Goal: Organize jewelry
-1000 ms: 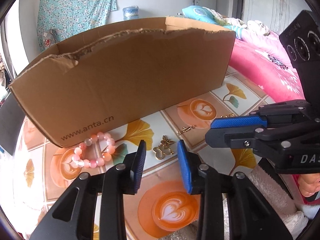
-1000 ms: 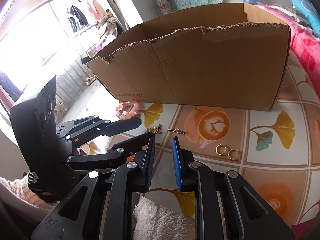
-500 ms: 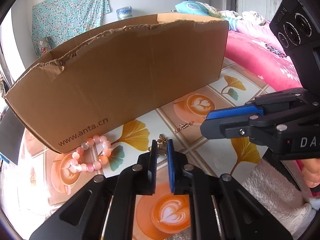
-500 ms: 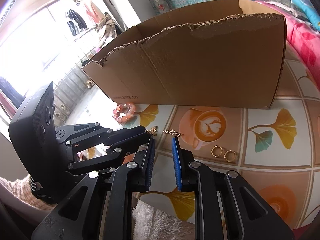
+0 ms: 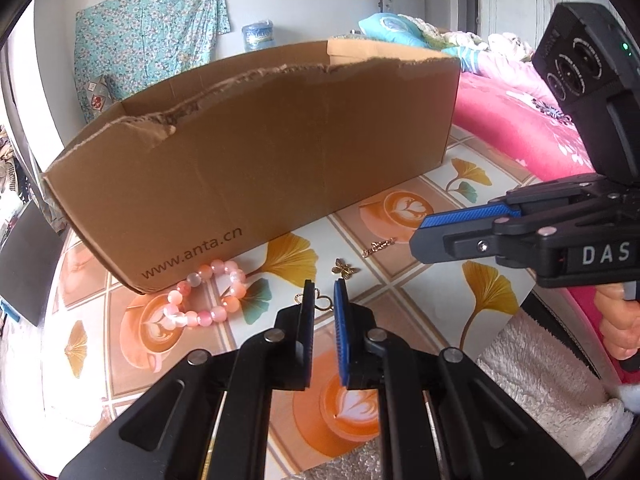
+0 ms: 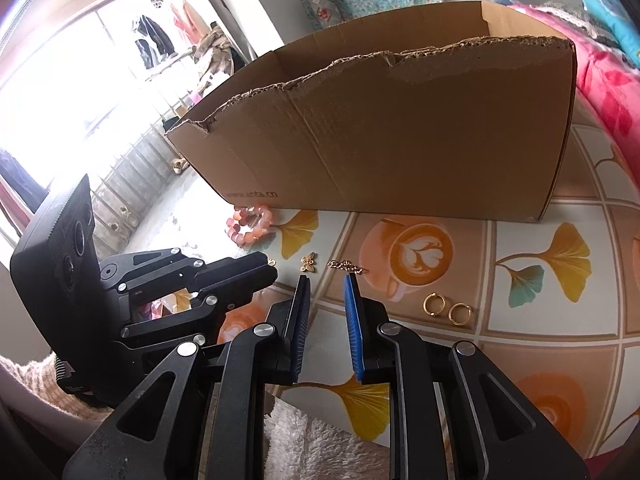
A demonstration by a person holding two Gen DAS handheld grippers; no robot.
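Jewelry lies on a tablecloth [image 5: 352, 400] printed with coffee cups and ginkgo leaves, in front of a torn cardboard box [image 5: 260, 152] [image 6: 400, 140]. My left gripper [image 5: 323, 286] [image 6: 268, 266] is shut on a thin gold wire charm [image 5: 320, 302] at its fingertips. Just beyond it lie a gold butterfly charm [image 5: 344, 269] [image 6: 309, 262] and a short gold chain piece [image 5: 378, 245] [image 6: 346, 267]. A pink bead bracelet [image 5: 185, 289] [image 6: 248, 224] rests against the box. My right gripper [image 6: 328, 280] [image 5: 418, 236] hovers open with nothing in it. Two gold hoop earrings [image 6: 434, 304] lie to its right.
Pink flowered bedding [image 5: 520, 120] rises along the right side. A white fluffy cloth [image 5: 540, 380] covers the near right edge, below a person's hand [image 5: 616, 328] on the right gripper's handle. A dark flat object [image 5: 24, 264] sits at the far left.
My left gripper's jaws have gone from wide apart to a narrow gap around the gold wire charm. The right gripper has kept still.
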